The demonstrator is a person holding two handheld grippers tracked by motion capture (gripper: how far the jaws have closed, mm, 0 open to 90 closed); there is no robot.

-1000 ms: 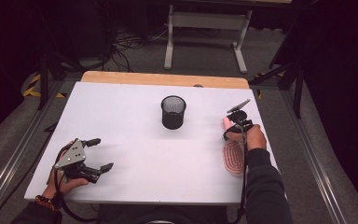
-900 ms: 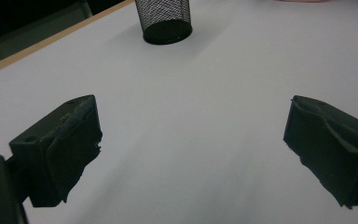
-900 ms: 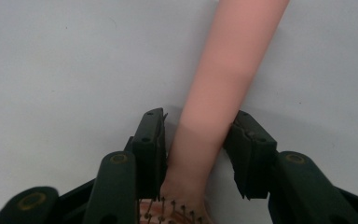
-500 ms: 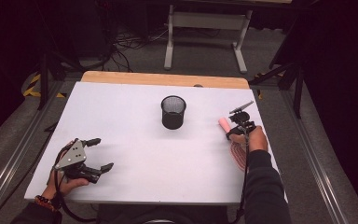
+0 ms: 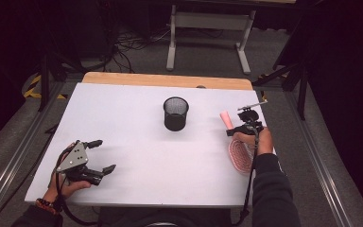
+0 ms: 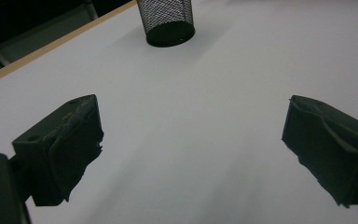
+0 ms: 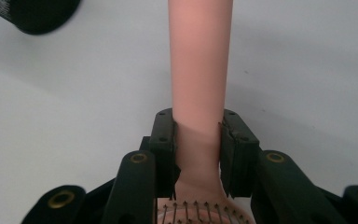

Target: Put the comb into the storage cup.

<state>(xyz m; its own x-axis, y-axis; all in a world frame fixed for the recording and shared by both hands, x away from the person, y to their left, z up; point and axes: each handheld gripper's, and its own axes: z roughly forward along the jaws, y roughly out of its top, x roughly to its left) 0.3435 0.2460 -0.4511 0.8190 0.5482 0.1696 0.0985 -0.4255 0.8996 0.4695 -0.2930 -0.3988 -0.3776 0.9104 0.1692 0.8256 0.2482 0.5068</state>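
While clamped between jaws: hairbrush handle (image 7: 199,70)

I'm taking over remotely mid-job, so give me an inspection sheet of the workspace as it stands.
Surface: white table top, wooden strip along the far edge.
Job's things: pink hairbrush lifted by its handle; black mesh cup upright mid-table.
Clutter: nothing seen.
Grippers: right gripper shut on the hairbrush handle; left gripper open, holding nothing, near the front left corner.
Cables: one trails from each gripper; more lie on the floor beyond the table.
Surroundings: grey floor, metal stand legs behind.
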